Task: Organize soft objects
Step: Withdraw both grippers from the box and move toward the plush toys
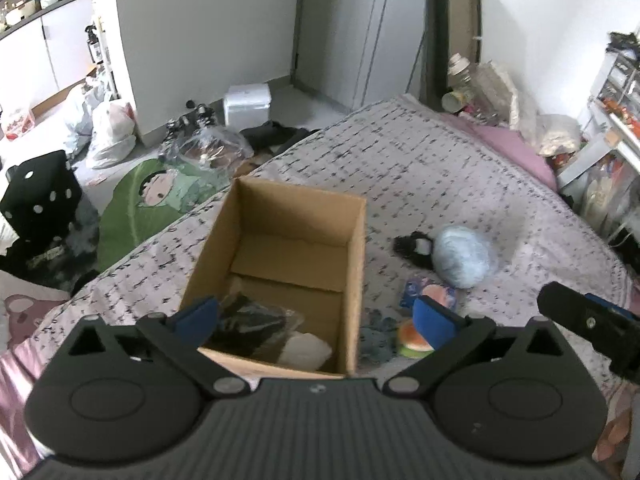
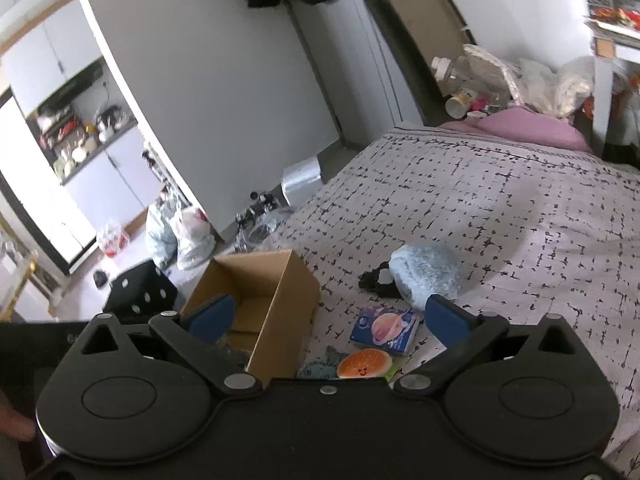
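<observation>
I take the box (image 1: 280, 276) as my landmark; it stands open-topped on the patterned bed (image 1: 460, 184), near the bed's left edge. Left of the box, down on the floor, I see a black cube with white dots (image 1: 40, 196) and a green cartoon mat (image 1: 152, 200).

My left gripper (image 1: 316, 316) hangs over the box's near end with its blue pads spread wide apart, grasping nothing. Inside the box, at that near end, lie a dark item in clear wrap (image 1: 252, 324) and a white soft piece (image 1: 306, 350) touching it.

Just right of the box, against its wall, I make out a grey-blue soft thing (image 2: 320, 364), partly hidden by the gripper body. Touching it on the right is a burger-shaped squishy (image 2: 364, 363). Just beyond the burger lies a blue packet with a planet picture (image 2: 386, 330). Farther back and right of the box rests a pale blue fluffy ball (image 2: 426, 274), with a small black item (image 2: 378, 282) touching its left side.

My right gripper (image 2: 328, 320) hovers above the burger and packet, pads released and wide apart, empty. Its tip also shows at the right edge of the left view.
</observation>
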Demonstrator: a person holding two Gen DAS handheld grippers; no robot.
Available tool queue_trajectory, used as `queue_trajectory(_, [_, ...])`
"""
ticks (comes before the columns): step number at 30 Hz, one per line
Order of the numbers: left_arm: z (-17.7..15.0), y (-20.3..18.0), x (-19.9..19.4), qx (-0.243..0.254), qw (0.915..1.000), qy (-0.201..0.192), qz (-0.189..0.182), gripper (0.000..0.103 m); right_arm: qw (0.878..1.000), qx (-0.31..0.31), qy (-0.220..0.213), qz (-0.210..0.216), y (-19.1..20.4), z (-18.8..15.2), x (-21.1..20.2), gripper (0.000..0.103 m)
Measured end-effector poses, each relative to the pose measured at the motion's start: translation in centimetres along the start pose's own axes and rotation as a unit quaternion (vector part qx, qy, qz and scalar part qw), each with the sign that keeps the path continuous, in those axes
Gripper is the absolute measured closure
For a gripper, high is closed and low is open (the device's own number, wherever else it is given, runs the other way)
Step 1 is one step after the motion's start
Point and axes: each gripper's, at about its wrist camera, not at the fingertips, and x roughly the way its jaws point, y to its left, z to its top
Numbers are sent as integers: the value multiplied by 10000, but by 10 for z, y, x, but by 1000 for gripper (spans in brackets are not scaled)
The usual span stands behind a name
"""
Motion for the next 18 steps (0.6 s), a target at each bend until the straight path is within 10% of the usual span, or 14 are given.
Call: queue_trajectory(18, [-5,-49,-7,111,9999,37,-121,0,9993,361,75,-55,-38,7,-19,0])
